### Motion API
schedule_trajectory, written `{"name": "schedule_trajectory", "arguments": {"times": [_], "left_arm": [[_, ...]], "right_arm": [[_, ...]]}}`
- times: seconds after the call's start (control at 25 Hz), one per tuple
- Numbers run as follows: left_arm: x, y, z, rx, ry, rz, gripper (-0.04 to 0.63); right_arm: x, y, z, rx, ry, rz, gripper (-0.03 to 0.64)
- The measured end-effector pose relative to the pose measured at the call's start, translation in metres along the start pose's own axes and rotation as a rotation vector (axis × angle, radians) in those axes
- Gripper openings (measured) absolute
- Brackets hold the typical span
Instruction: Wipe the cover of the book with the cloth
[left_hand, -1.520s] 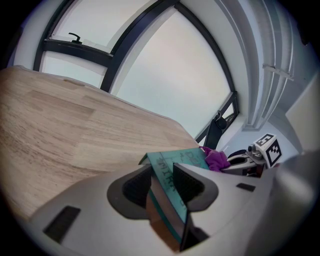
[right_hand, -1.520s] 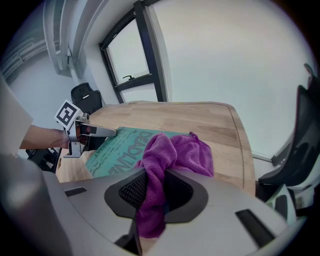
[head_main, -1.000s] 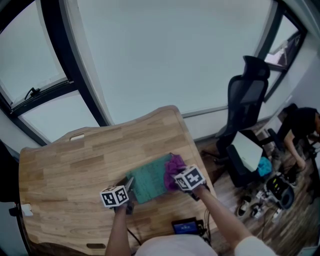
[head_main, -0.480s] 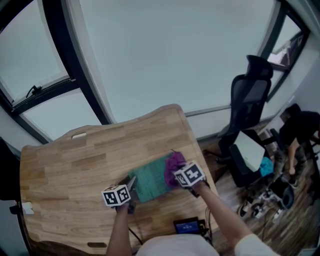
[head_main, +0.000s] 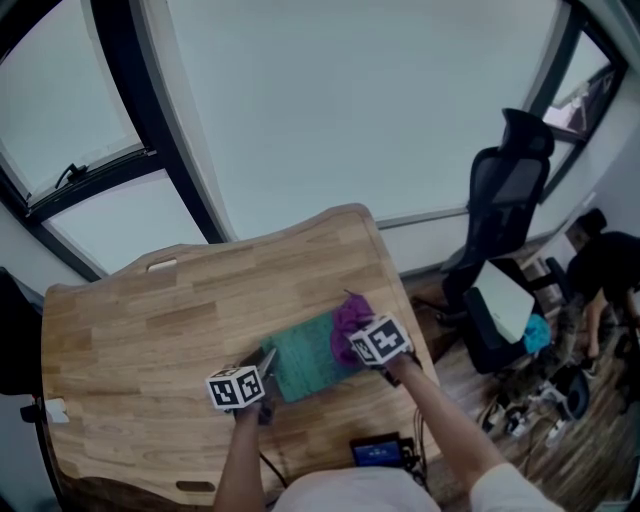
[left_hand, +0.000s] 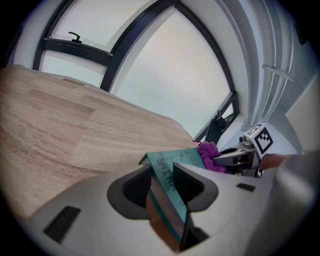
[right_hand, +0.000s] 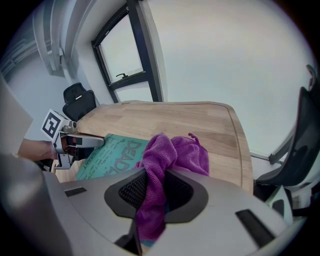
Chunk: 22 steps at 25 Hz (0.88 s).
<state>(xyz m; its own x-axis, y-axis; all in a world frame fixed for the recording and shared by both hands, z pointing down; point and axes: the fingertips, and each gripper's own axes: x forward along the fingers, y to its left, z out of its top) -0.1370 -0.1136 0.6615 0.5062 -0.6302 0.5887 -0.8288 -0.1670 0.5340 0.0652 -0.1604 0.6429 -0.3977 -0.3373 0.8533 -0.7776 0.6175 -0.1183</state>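
A teal-covered book (head_main: 305, 363) lies on the wooden table (head_main: 150, 320), near its front right part. My left gripper (head_main: 264, 365) is shut on the book's left edge (left_hand: 167, 187), the spine standing between its jaws. A purple cloth (right_hand: 172, 152) hangs bunched from my right gripper (head_main: 352, 352), whose jaws are shut on it. The cloth (head_main: 348, 320) rests on the right end of the book's cover (right_hand: 112, 157). In the left gripper view the cloth (left_hand: 210, 155) and the right gripper show past the far end of the book.
The table's curved right edge (right_hand: 242, 145) runs just beyond the cloth. A black office chair (head_main: 500, 205) stands on the floor to the right, with a person (head_main: 605, 270) and gear further right. A dark device (head_main: 378, 452) sits at the table's near edge. Large windows fill the background.
The right gripper with the cloth has slid a little across the right end of the cover. The left gripper and the book have held still.
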Motion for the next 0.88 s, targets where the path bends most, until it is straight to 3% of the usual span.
{"name": "schedule_trajectory", "arguments": {"times": [0.88], "left_arm": [[-0.001,0.000,-0.001,0.004,0.001,-0.001,0.138]], "right_arm": [[0.010,-0.004,0.020,-0.028,-0.001,-0.041,0.080]]}}
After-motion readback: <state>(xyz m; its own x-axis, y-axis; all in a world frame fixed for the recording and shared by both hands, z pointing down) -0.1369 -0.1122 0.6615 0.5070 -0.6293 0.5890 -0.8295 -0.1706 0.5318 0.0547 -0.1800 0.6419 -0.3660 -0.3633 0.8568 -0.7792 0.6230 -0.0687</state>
